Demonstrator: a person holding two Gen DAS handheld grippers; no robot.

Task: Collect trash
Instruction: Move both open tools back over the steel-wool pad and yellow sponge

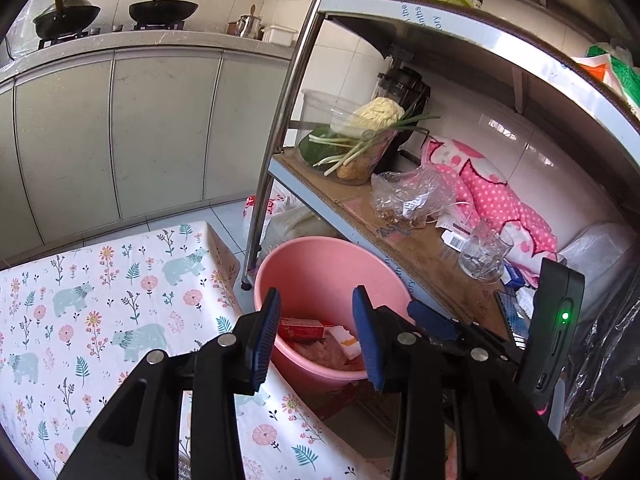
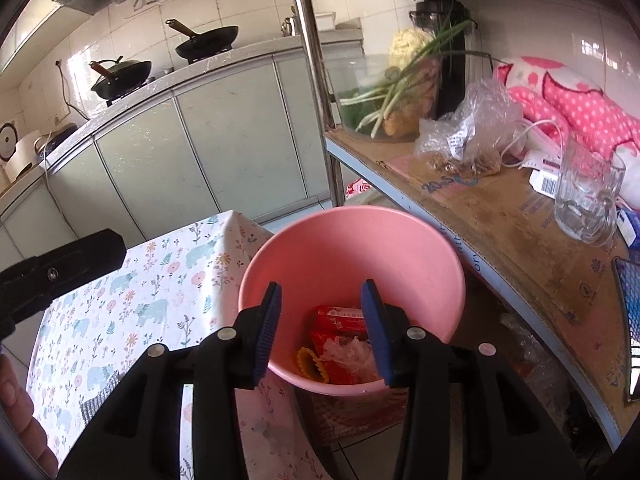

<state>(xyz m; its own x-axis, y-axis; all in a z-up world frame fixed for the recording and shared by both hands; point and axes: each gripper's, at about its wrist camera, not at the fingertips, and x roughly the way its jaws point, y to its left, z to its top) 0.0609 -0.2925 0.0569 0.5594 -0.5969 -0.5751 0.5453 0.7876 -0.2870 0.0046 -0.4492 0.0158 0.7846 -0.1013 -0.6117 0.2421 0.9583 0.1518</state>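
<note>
Two black pans (image 1: pixel 163 10) sit on the stove on the far counter, above pale cupboard doors (image 1: pixel 116 128). A table has a cloth with bears and flowers (image 1: pixel 80 292). On the metal shelf (image 2: pixel 500 216) lies brown cardboard. On it stand a clear bowl of vegetables (image 1: pixel 352 140), a crinkly plastic bag (image 2: pixel 472 128) and an empty glass mug (image 2: pixel 586 192). A pink spotted cloth (image 1: pixel 492 196) lies behind them.
</note>
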